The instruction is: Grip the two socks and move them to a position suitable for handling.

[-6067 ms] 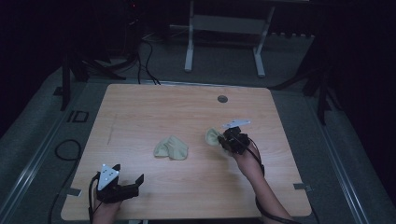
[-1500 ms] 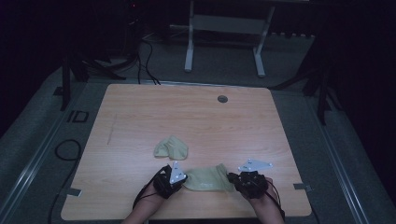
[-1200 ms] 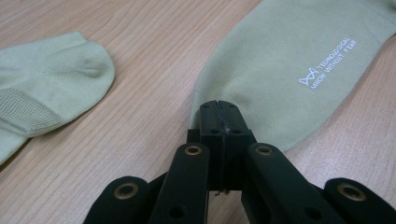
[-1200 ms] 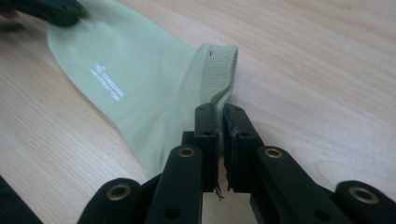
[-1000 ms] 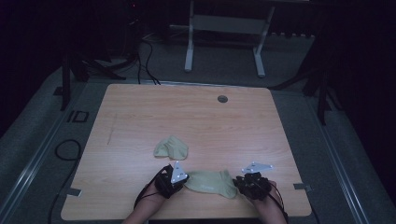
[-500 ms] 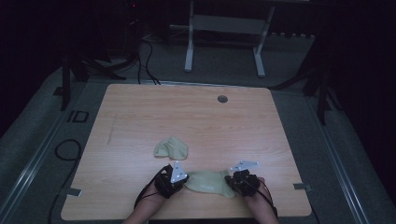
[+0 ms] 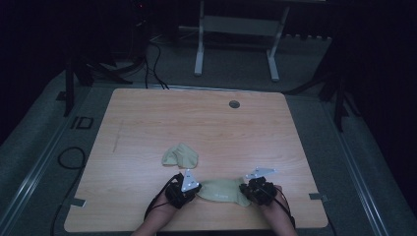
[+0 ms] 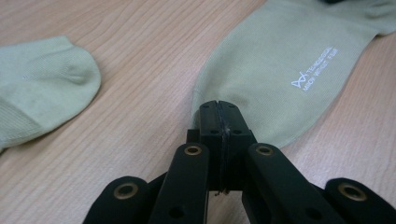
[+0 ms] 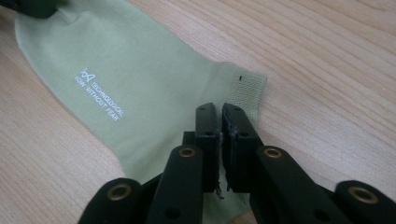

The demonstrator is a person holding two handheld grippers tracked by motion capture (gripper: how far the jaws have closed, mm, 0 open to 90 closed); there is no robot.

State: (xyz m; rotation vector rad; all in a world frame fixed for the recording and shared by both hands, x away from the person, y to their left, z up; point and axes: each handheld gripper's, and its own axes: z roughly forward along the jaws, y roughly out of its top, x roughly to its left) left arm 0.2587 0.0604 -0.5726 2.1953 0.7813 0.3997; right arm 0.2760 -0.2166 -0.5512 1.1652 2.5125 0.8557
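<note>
The left tongs (image 8: 218, 108) are clamped shut on the toe edge of the flat sock (image 8: 280, 79). The right tongs (image 9: 224, 114) have just been opening slightly and sit at its cuff, a thin gap between the jaws; whether they pinch fabric is hard to tell. The sock lies stretched smooth near the bench's (image 7: 206, 123) front edge. The other sock (image 7: 180, 155) lies crumpled beyond it, probably awaiting pairing.

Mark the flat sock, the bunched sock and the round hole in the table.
flat sock (image 7: 220, 190): high view, middle of the stretched fabric between the two hand-held grippers.
bunched sock (image 7: 180, 155): high view, centre of the crumpled heap.
round hole (image 7: 234, 104): high view, centre of the dark opening near the table's far edge.
</note>
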